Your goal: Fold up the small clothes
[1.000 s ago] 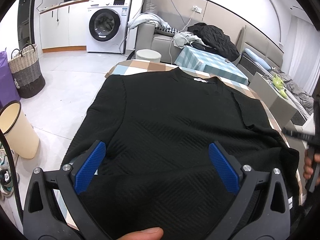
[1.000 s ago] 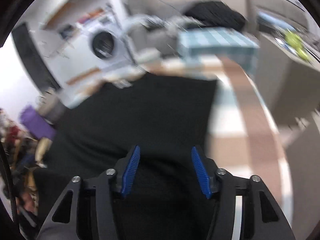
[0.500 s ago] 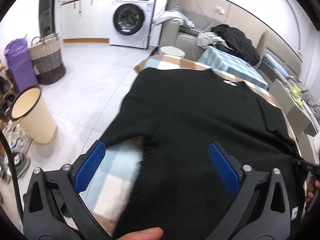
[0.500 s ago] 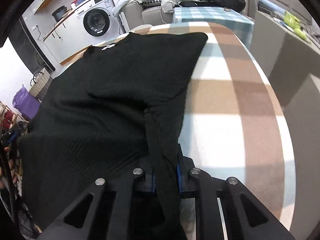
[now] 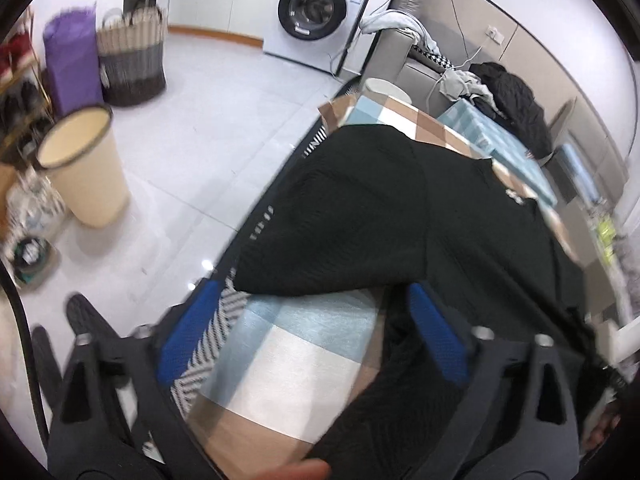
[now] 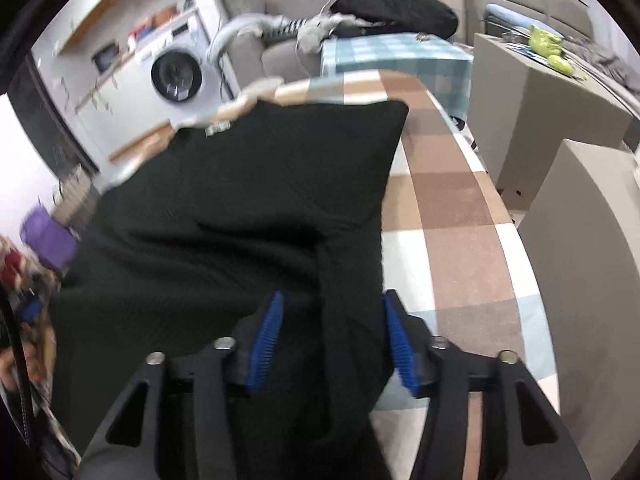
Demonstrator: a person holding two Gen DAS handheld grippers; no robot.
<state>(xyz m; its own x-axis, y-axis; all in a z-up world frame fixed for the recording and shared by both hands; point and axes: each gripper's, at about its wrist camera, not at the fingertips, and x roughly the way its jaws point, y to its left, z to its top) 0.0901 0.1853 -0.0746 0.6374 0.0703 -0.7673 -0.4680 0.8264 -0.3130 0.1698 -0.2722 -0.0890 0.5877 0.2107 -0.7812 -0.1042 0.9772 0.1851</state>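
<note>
A black textured knit top [image 5: 400, 208] lies spread on a table with a checked cloth [image 5: 296, 356]. It also shows in the right wrist view [image 6: 240, 200], neck label at the far end. My left gripper [image 5: 312, 336] is open above the table's near left corner, where bare cloth shows; the top's side edge lies by its right finger. My right gripper [image 6: 332, 336] is open, its blue pads on either side of a bunched fold of the top's near right edge.
A cream bin [image 5: 80, 164], a woven basket [image 5: 132, 60] and a purple bag [image 5: 72, 60] stand on the floor to the left. A washing machine [image 5: 316, 8] and a sofa with clothes [image 6: 380, 12] are behind. Grey boxes [image 6: 560, 128] stand right of the table.
My right gripper, shut on the top's right edge half a second ago, has opened. My left gripper has swung left toward the table's corner, showing more floor and bare cloth.
</note>
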